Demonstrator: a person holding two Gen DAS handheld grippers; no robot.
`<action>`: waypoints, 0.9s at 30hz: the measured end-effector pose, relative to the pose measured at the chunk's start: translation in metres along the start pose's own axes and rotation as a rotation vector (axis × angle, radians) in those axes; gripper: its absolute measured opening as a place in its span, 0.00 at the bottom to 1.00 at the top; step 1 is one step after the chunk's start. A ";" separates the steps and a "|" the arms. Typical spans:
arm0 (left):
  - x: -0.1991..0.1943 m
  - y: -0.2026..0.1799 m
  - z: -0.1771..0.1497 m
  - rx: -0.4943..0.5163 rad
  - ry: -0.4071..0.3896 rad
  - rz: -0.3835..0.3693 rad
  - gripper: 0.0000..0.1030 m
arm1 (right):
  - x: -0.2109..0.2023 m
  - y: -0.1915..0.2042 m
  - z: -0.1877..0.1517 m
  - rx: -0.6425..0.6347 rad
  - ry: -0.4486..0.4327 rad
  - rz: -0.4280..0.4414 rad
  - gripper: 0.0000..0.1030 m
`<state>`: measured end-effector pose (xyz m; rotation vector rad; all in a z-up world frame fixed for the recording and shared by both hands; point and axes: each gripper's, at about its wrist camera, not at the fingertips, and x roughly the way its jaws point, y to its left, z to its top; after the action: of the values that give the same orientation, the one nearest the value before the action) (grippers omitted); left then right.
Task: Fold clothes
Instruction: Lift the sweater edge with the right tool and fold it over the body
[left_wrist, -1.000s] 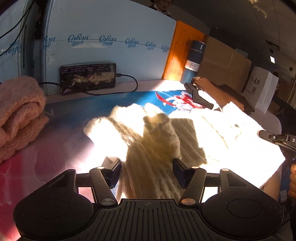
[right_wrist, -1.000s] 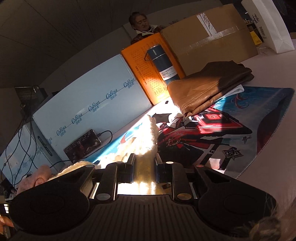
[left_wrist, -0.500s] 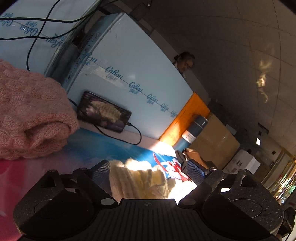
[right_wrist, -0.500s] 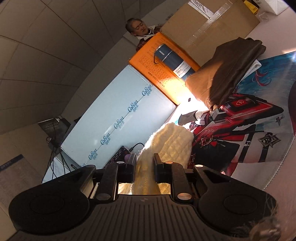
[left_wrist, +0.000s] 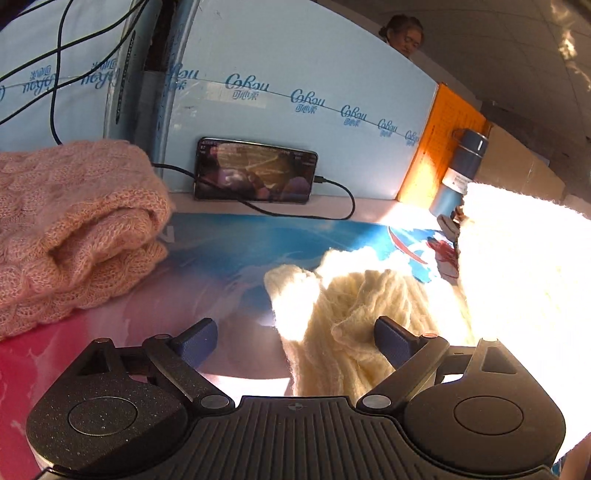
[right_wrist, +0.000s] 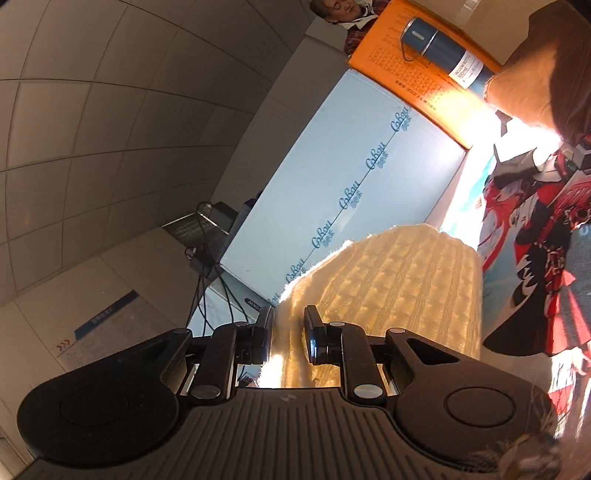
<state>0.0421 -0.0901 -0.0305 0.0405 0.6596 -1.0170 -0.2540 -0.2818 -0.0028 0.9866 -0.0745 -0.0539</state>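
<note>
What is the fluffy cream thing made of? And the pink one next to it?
The cream sweater looks like soft knitted yarn, maybe wool or acrylic: ribbed stitches and fuzzy edges show. The pink sweater also looks knitted, with a cable pattern and fine fuzz, maybe mohair-like. Both are matte.

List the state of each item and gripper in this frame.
Left gripper: open, holding nothing.
Right gripper: shut on the cream sweater.
Cream sweater: unfolded; one side lifted, the rest crumpled on the mat.
Pink sweater: folded.
Phone: screen on, cable plugged in.
Bottle: upright, capped.
Brown garment: seems folded; partly cropped.
</note>
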 end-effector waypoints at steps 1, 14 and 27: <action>0.000 0.000 0.000 0.002 0.001 0.000 0.92 | 0.011 0.002 -0.003 0.014 0.026 0.027 0.16; -0.016 0.024 0.004 -0.171 -0.101 -0.085 0.93 | 0.082 0.012 -0.034 0.107 0.220 0.141 0.16; -0.047 0.040 0.008 -0.269 -0.308 -0.056 0.93 | 0.123 -0.010 -0.065 0.123 0.377 -0.075 0.16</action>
<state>0.0619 -0.0343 -0.0095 -0.3652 0.5118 -0.9555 -0.1262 -0.2432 -0.0425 1.1077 0.3085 0.0695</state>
